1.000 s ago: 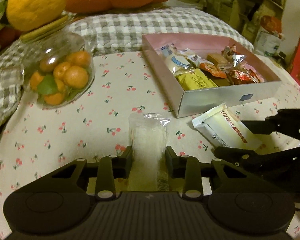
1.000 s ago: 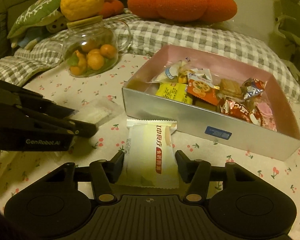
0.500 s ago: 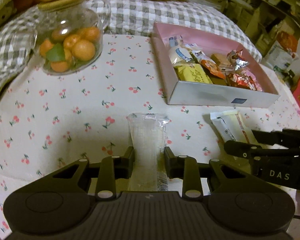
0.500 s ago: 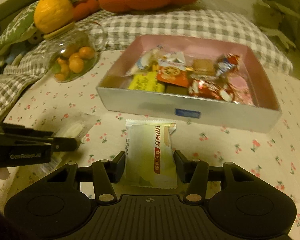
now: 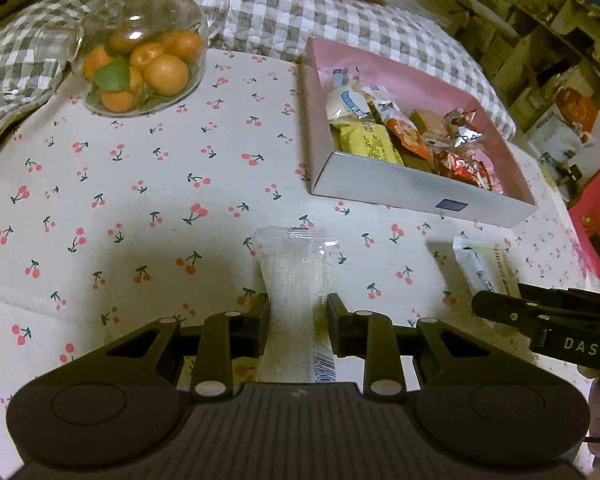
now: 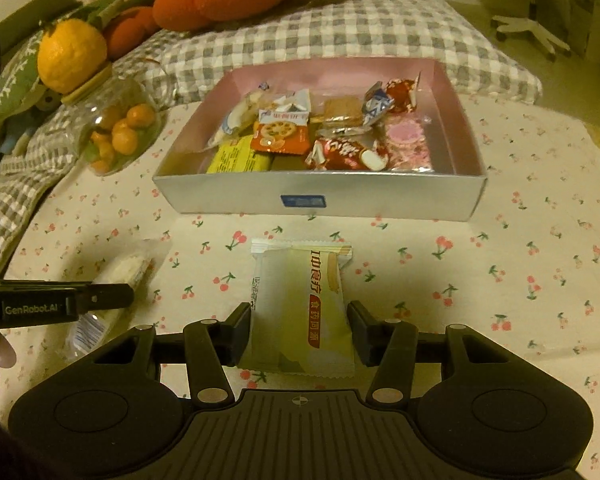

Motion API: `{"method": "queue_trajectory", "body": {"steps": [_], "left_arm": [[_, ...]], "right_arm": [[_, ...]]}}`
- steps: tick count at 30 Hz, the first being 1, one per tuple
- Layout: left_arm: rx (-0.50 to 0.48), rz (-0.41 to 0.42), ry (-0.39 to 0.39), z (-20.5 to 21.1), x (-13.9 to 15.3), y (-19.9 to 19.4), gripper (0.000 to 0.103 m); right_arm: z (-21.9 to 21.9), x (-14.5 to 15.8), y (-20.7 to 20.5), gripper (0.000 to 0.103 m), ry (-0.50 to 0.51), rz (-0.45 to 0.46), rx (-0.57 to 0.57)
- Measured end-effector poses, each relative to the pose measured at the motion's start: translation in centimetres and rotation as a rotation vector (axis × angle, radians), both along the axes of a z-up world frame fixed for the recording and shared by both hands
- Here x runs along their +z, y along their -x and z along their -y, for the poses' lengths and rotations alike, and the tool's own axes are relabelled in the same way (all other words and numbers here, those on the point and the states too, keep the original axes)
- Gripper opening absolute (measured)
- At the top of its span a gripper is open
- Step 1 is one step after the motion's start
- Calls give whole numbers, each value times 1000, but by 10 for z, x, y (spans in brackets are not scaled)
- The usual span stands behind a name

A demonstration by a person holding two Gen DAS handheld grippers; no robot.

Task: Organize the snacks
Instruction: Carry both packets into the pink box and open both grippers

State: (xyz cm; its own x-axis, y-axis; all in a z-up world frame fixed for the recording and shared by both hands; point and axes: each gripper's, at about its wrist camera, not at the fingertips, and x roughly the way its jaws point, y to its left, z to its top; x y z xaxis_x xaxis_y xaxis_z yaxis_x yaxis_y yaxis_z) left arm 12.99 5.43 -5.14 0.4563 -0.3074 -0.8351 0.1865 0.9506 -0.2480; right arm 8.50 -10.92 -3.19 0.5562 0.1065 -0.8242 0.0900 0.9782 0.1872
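Left gripper (image 5: 298, 326) fingers narrow, pinching clear-wrapped snack (image 5: 296, 280). Right gripper (image 6: 300, 334) fingers wider, clamped on cream snack packet (image 6: 300, 304); pink box (image 6: 320, 196) just ahead.

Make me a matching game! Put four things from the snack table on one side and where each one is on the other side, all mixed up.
Things:
1. clear packet
2. yellow packet
3. small oranges
4. big yellow fruit

Places:
A. inside the glass jar
B. between the left gripper's fingers
C. on top of the jar's lid
D. between the right gripper's fingers

Pairs: 1-B, 2-D, 3-A, 4-C
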Motion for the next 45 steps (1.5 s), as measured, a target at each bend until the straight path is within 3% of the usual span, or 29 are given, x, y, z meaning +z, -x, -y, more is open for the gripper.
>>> {"method": "queue_trajectory", "body": {"steps": [23, 30, 35, 45], "left_arm": [[30, 49, 123, -1, 36, 14, 26], [25, 123, 117, 14, 47, 10, 26], [29, 144, 162, 29, 50, 3, 26], [53, 243, 180, 58, 49, -19, 26]], "right_arm": [[45, 41, 13, 50, -166, 51, -115], [69, 56, 11, 50, -221, 101, -186], [89, 62, 6, 50, -270, 137, -245], [106, 51, -15, 50, -366, 155, -328]]}}
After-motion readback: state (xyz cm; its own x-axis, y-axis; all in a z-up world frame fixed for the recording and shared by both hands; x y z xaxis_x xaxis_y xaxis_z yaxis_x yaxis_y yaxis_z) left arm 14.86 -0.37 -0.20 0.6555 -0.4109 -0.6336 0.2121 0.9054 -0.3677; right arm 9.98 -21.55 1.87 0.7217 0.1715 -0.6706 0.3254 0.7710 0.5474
